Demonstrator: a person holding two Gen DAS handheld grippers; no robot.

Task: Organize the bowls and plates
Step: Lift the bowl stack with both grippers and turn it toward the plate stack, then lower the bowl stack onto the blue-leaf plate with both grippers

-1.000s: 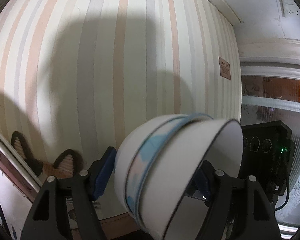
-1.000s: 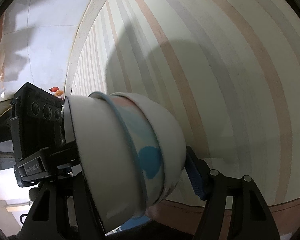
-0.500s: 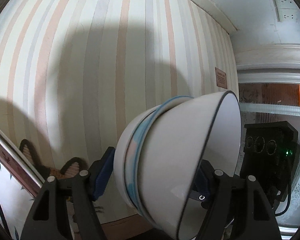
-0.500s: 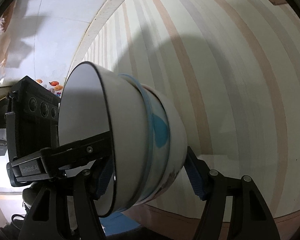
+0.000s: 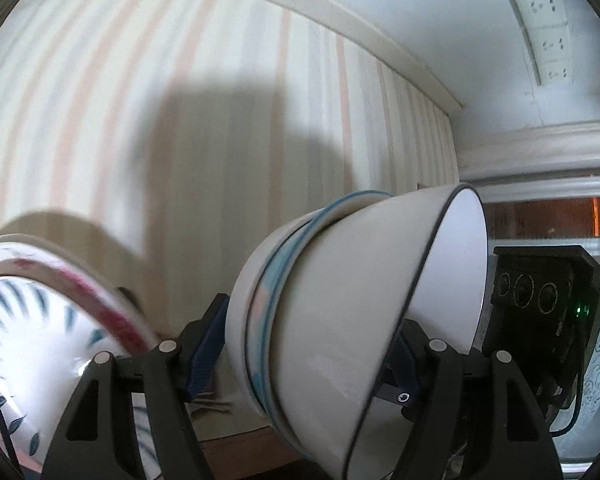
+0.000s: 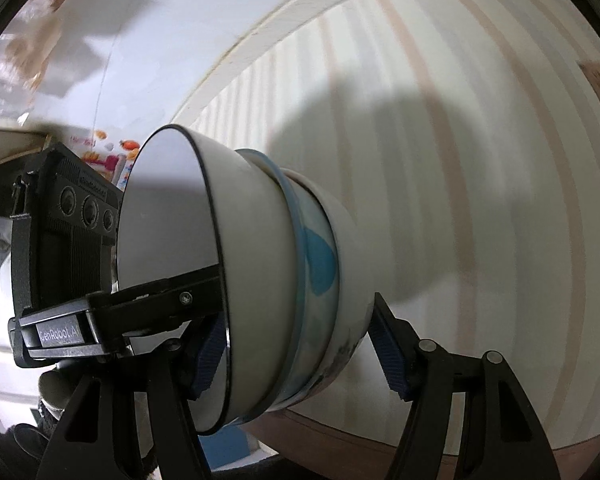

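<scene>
Three nested bowls (image 5: 332, 320) hang on their side in the air: a white outer one, a blue-patterned middle one, and a white inner one with a dark rim. In the left wrist view my left gripper (image 5: 300, 352) is shut on the stack, one pad at the outer base, the other inside the opening. In the right wrist view the bowl stack (image 6: 260, 280) sits the same way in my right gripper (image 6: 298, 356), which is shut on it. The left gripper's finger (image 6: 160, 304) reaches into the bowl's mouth.
A striped wall (image 5: 220, 140) stands close behind. A white dish with blue leaf strokes and a red rim (image 5: 40, 340) lies at the lower left. Wall sockets (image 5: 548, 32) and a window ledge (image 5: 540, 160) are on the right.
Both grippers have risen with the stack, which has turned and now shows its open mouth. The patterned dish and the wall's top trim have come into the left wrist view.
</scene>
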